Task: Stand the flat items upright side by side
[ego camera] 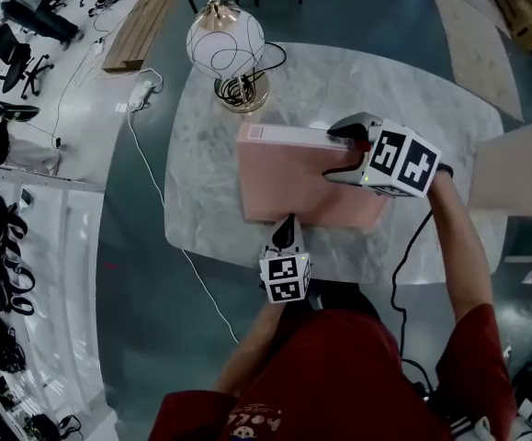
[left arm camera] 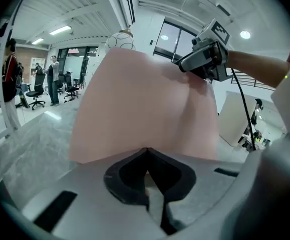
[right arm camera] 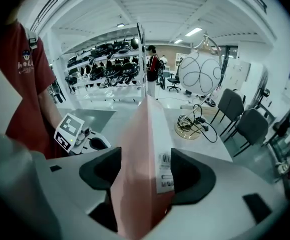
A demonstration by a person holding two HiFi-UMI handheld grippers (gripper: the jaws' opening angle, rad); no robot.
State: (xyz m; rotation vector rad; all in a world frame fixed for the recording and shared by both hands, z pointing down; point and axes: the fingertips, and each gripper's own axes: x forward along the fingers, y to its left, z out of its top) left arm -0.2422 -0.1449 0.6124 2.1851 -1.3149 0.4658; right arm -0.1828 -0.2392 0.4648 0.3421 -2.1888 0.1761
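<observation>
A large flat pink box [ego camera: 293,186] stands tilted on the white marble table [ego camera: 339,81], one long edge raised. My right gripper [ego camera: 344,152] straddles its right end, one pad on the pink face and the other on the white labelled spine [right arm camera: 166,171], jaws wide and pressing on both sides. In the left gripper view the pink box [left arm camera: 145,104] rises as a wall with the right gripper [left arm camera: 195,69] at its top. My left gripper [ego camera: 287,230] is shut, tips together, resting against the box's near edge. Its marker cube [right arm camera: 68,130] shows in the right gripper view.
A globe lamp [ego camera: 226,42] with a brass base and coiled cord stands at the table's far left corner, close behind the box. A white cable [ego camera: 146,168] runs down the floor at left. A pale shelf unit [ego camera: 514,186] stands right of the table. Racks [right arm camera: 104,64] line the room.
</observation>
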